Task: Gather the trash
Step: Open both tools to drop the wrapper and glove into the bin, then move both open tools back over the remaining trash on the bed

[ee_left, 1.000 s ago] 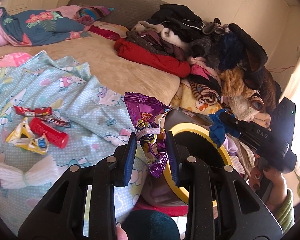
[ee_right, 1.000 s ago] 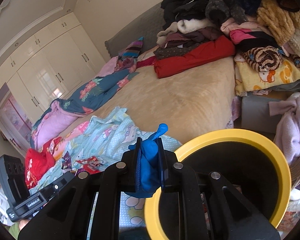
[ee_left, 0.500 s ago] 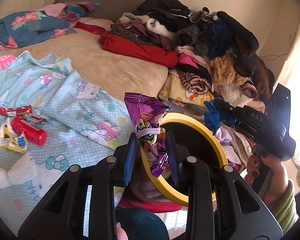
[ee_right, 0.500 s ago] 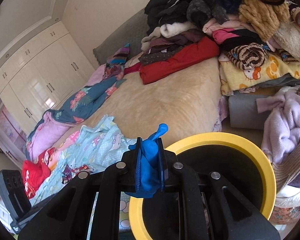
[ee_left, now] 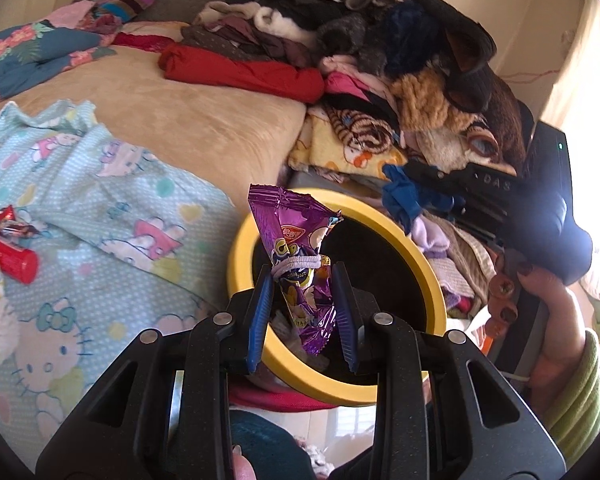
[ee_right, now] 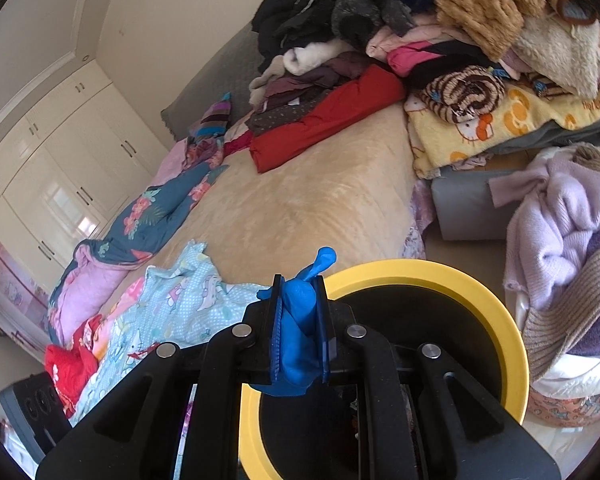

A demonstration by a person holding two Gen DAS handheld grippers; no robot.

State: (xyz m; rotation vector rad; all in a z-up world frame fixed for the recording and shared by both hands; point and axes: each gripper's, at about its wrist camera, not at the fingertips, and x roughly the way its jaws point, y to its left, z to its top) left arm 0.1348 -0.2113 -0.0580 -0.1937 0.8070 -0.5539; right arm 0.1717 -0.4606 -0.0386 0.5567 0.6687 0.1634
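The left gripper (ee_left: 302,308) pinches a crumpled purple snack wrapper (ee_left: 300,256), bound with a pale hair tie, right over the mouth of the yellow-rimmed bin (ee_left: 428,276). The right gripper (ee_right: 300,328) has its fingers pressed onto a blue glove (ee_right: 298,320), at about 9 o'clock of the bin's rim (ee_right: 512,344) in its own view.

Risks, as I judge them: the light foil could cling to the ribbed pads or flutter onto the bed instead of falling in; the glove sits over the rim's edge, so a release here might drape it on the lip or drop it outside.

Only the left view shows more trash on the Hello Kitty blanket (ee_left: 100,216) at 9 o'clock: a red tube (ee_left: 8,260) and loose wrappers. Only the right view shows the wardrobe doors (ee_right: 60,176)
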